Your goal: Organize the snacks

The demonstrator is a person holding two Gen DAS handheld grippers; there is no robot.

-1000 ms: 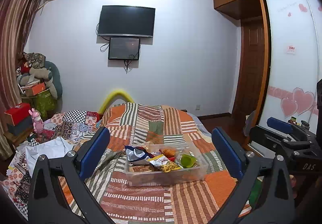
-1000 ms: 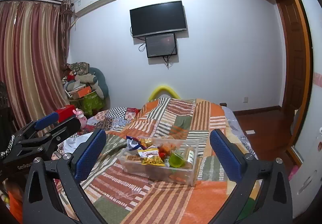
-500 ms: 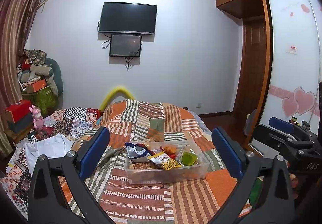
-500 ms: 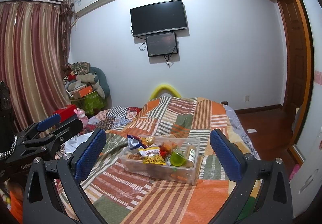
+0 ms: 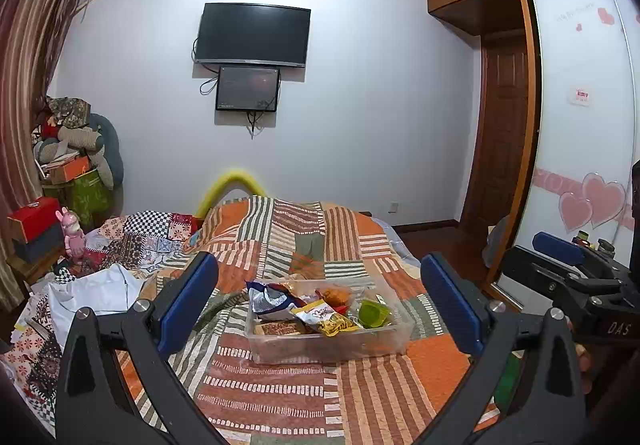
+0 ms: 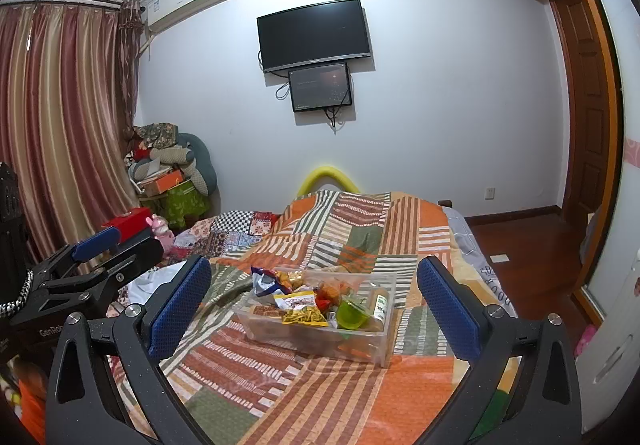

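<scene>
Left wrist view: left gripper (image 5: 318, 307) spread wide, nothing between the blue pads (image 5: 190, 301). Right wrist view: right gripper (image 6: 314, 307) likewise spread and empty. Both are held above the near end of the bed, well short of the snacks.

Location of task items: a clear plastic bin (image 5: 326, 343) sits on the patchwork quilt (image 5: 280, 389) in the middle of the bed, somewhat toward its near end. All visible snacks lie inside it:
- blue-and-white bag (image 5: 269, 296), standing at the far-left corner of the bin
- yellow packet (image 5: 325, 319), lying across the top of the pile
- brown flat pack (image 5: 280, 327), along the near wall
- orange packet (image 5: 336, 293), at the far wall
- green jelly cup (image 5: 374, 312), right end
- small bottle with a green label (image 6: 382, 305), at the right end wall, seen from the right wrist only

No loose snacks are visible on the quilt around the bin; the clutter at the bed's left edge looks like cloth and paper, too small to read further.

Judgement on progress: contents are heaped, not sorted. This fits either a bin just filled, with collection complete, or a bin waiting to be emptied and sorted. Pictures do not settle which. No second container or destination in view.
</scene>
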